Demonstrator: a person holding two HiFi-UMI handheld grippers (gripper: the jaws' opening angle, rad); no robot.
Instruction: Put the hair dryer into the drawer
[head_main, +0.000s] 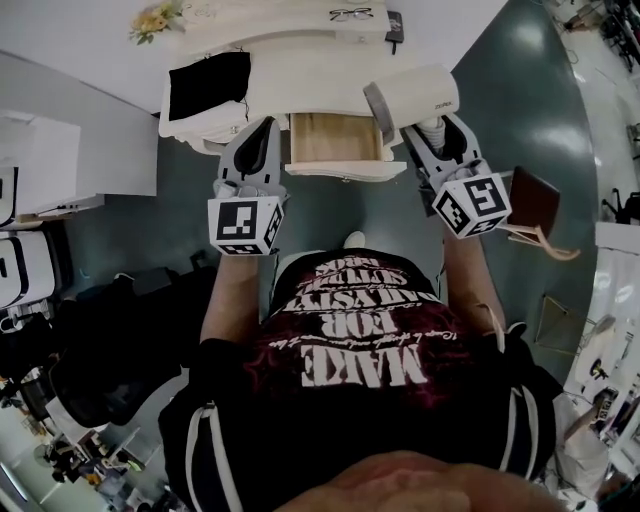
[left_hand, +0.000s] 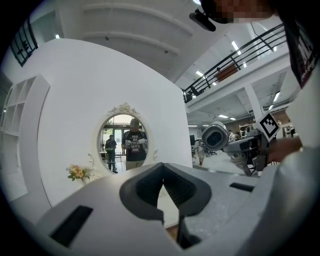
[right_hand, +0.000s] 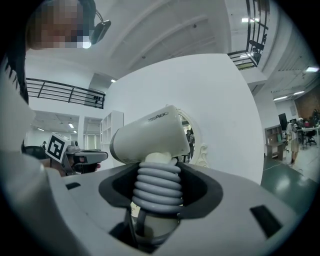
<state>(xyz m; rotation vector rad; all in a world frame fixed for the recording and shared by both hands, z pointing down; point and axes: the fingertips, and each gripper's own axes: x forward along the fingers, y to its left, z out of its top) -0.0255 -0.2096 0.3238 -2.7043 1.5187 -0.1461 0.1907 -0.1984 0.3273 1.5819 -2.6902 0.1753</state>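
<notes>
A white hair dryer (head_main: 413, 93) hangs in the air just right of the open drawer (head_main: 335, 139), whose inside is bare wood. My right gripper (head_main: 436, 133) is shut on its handle. In the right gripper view the jaws (right_hand: 157, 190) clamp the handle with a grey coiled cord wound around it, and the dryer body (right_hand: 150, 134) points left. My left gripper (head_main: 262, 130) is shut and holds nothing; it hovers at the drawer's left edge. The left gripper view shows its jaws (left_hand: 162, 187) closed together, with the dryer (left_hand: 216, 136) off to the right.
The drawer belongs to a white dressing table (head_main: 300, 70) with an oval mirror (left_hand: 122, 142). On the table lie a black cloth (head_main: 208, 85), glasses (head_main: 350, 14) and a small bunch of flowers (head_main: 155, 18). A brown chair (head_main: 535, 205) stands to my right.
</notes>
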